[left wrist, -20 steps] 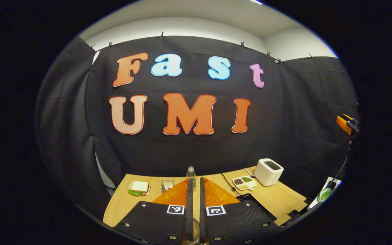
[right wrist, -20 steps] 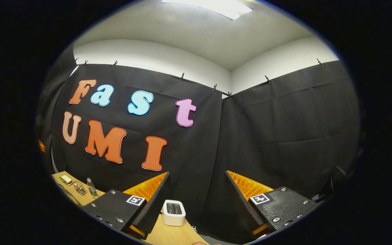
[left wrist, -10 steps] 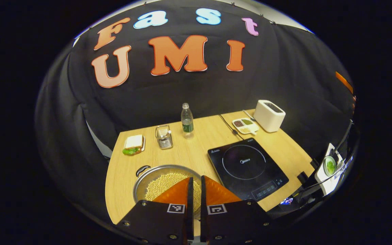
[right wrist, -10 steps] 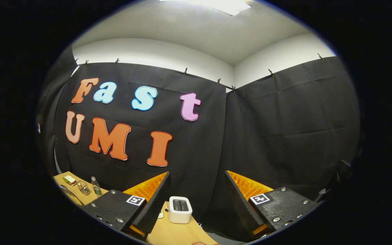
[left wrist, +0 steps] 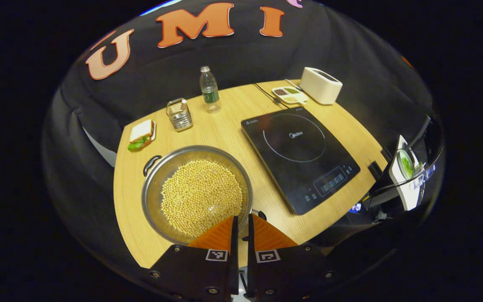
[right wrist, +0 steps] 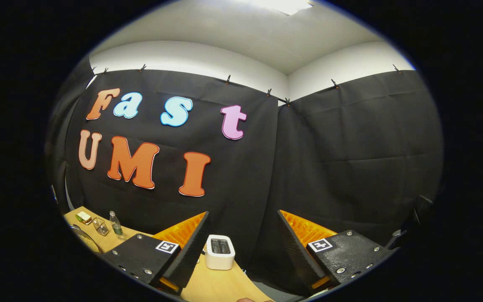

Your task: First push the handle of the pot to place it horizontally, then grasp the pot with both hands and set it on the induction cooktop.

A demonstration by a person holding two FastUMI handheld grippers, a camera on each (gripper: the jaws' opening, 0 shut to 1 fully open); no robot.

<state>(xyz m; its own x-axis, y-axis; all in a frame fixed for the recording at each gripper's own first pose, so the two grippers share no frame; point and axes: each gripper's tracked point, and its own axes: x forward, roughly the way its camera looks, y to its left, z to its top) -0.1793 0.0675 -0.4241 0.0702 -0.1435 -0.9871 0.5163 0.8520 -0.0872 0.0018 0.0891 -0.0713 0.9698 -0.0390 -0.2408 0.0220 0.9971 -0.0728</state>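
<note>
While tilted downward, left gripper (left wrist: 241, 226) above pot (left wrist: 197, 193)

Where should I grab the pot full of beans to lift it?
Take the pot by its two small loop handles: one at the far-left rim, the other at the near-right rim. Come from opposite sides; the beans leave no inner hold.

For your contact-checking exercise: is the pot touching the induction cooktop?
Apart. The left gripper view shows bare table between the pot and the induction cooktop.
</note>
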